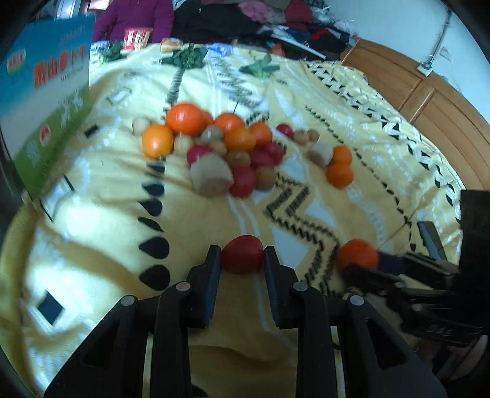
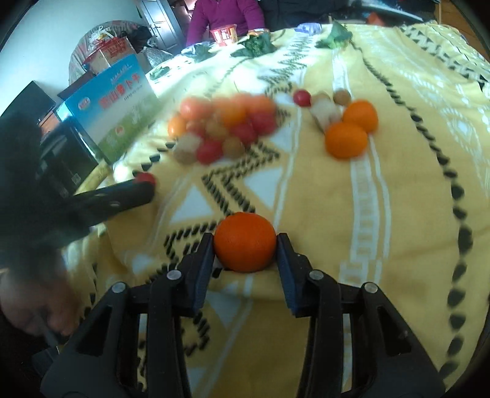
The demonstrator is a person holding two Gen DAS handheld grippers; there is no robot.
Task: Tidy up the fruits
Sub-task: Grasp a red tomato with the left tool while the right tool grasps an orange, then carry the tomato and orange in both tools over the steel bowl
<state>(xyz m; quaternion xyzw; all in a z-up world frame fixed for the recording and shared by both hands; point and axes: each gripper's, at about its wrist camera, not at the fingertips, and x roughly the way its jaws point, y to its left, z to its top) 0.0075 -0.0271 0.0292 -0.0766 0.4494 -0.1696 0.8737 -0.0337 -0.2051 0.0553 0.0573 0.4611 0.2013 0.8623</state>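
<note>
— What do the two grippers hold over the yellow blanket?

— The left gripper pinches a small red tomato, soft-skinned, best held lightly across its middle. The right gripper clasps a firm orange by its sides, near the front edge.

— And the rest?

— The mixed fruit pile lies farther back. The blue-green box at far left bears blurred, unreadable print.

We are in a home bedroom: a yellow patterned blanket covers the bed, a wooden headboard stands upper right, clothes heap at top.
</note>
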